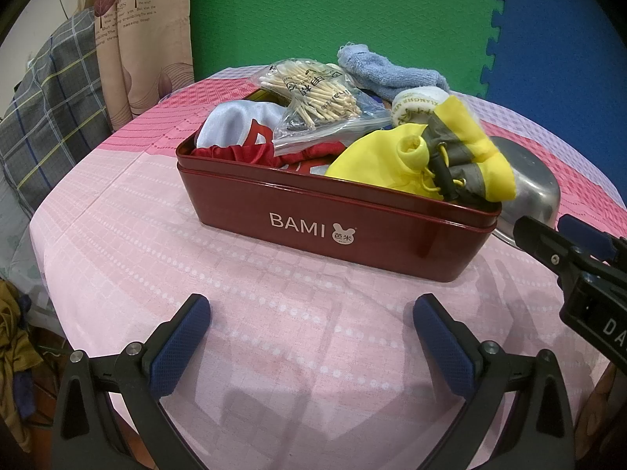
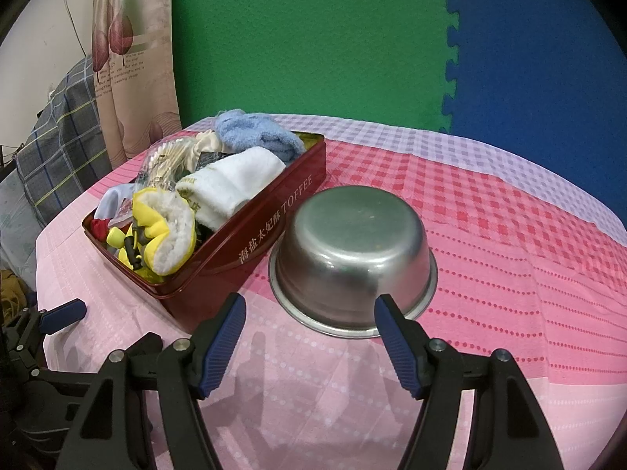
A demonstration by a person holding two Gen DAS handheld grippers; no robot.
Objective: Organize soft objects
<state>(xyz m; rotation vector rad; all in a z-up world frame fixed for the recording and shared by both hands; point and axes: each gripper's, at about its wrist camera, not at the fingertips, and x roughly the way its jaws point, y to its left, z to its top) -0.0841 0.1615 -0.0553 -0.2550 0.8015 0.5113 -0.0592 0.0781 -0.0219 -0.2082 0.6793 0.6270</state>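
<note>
A dark red tin box (image 1: 313, 211) marked BAMI stands on the pink tablecloth, also in the right wrist view (image 2: 274, 211). It holds a yellow and grey fabric piece (image 1: 431, 156) (image 2: 160, 231), a white rolled towel (image 2: 227, 188) (image 1: 415, 105), a blue towel (image 1: 392, 72) (image 2: 258, 133), red and white cloth (image 1: 243, 137) and a bag of cotton swabs (image 1: 317, 98). My left gripper (image 1: 311, 333) is open and empty in front of the box. My right gripper (image 2: 309, 331) is open and empty just before an upturned steel bowl (image 2: 352, 246).
The steel bowl (image 1: 525, 180) lies upside down to the right of the box. The round table's tablecloth (image 2: 509, 235) has pink and red checks. Green and blue foam mats (image 2: 313, 39) stand behind. A plaid cloth (image 1: 51, 117) and a curtain hang at the left.
</note>
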